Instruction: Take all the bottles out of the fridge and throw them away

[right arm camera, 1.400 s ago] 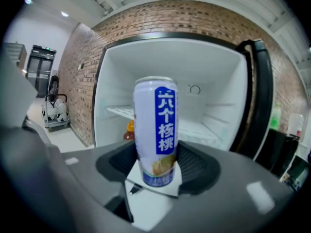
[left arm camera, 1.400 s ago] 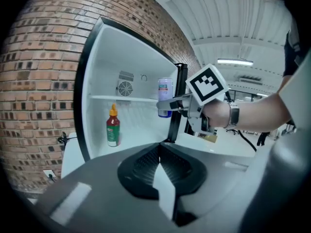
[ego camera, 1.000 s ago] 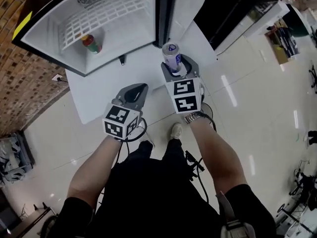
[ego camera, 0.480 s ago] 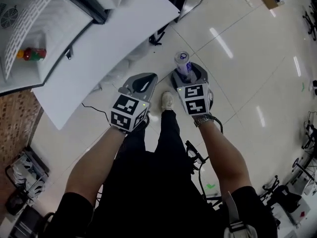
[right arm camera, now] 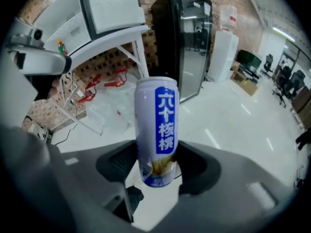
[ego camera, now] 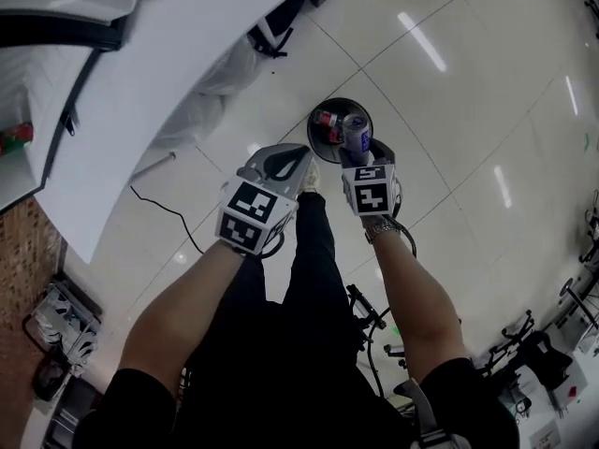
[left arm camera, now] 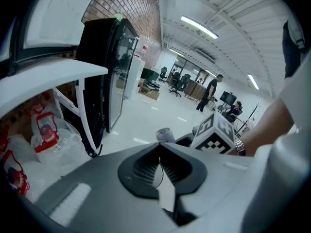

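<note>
Overlapping the round black bin [ego camera: 339, 102] in the head view, a white-and-blue drink can [ego camera: 356, 131] is clamped upright near its base between the right gripper's [ego camera: 359, 150] jaws. A red-labelled bottle [ego camera: 326, 120] is seen lying inside the bin. The left gripper's [ego camera: 281, 162] jaws are pressed together, empty.

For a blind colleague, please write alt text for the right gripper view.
A white can with a blue label stands upright, clamped in the jaws of the right gripper. Behind it are a white table, a brick wall and a black glass-door fridge.
</note>
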The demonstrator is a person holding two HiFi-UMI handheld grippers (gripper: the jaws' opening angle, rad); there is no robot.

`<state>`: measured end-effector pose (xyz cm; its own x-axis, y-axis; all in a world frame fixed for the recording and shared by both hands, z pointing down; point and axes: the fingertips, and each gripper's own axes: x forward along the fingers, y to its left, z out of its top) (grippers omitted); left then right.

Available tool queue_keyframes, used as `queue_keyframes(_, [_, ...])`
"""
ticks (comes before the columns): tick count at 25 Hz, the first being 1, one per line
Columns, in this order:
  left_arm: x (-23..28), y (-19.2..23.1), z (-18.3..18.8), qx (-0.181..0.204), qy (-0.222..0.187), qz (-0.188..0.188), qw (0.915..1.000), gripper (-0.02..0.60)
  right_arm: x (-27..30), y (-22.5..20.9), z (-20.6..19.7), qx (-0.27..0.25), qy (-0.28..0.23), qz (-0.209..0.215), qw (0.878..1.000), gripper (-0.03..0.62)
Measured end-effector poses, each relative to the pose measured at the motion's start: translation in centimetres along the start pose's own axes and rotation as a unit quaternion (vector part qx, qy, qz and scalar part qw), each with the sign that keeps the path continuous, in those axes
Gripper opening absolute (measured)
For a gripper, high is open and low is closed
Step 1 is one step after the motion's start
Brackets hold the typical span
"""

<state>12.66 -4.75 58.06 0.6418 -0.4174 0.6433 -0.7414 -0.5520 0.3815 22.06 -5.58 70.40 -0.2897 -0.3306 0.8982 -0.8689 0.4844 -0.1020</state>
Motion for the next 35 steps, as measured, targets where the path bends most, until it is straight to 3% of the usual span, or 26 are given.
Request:
queue_keyframes(7, [4.3,-0.7,-3.0,-0.003,0.042,-0.015,0.9990,0.003,6.0,-1.5,-4.5,0.035,0.044,0.014,0.998,0.259])
queue_keyframes(16, [6.5,0.7,-7.7,-0.034,0.079,-0.011,0.9962,0.003,12.6,-3.5,-7.5,0.031,0.084,0.009,0.996,0.262])
queue_keyframes(19, [7.1,1.2,-8.3,-0.039,0.082,-0.011,0.9958,0.003,13.8,-3.7,-7.6,0.027,0.077,0.005,0.997,0.305])
queue_keyframes(29, [6.5,0.6,-6.5,-0.039,0.063,-0.011,0.9972,0.003,11.1,-2.1,-7.3,0.036,0.070,0.027,0.997,0.297])
queue_keyframes(35, [4.6,0.8,-4.5,-0.036,0.037,0.003,0.9986,0.003,8.2,-0.7,-4.7,0.015,0.044,0.030,0.998,0.296])
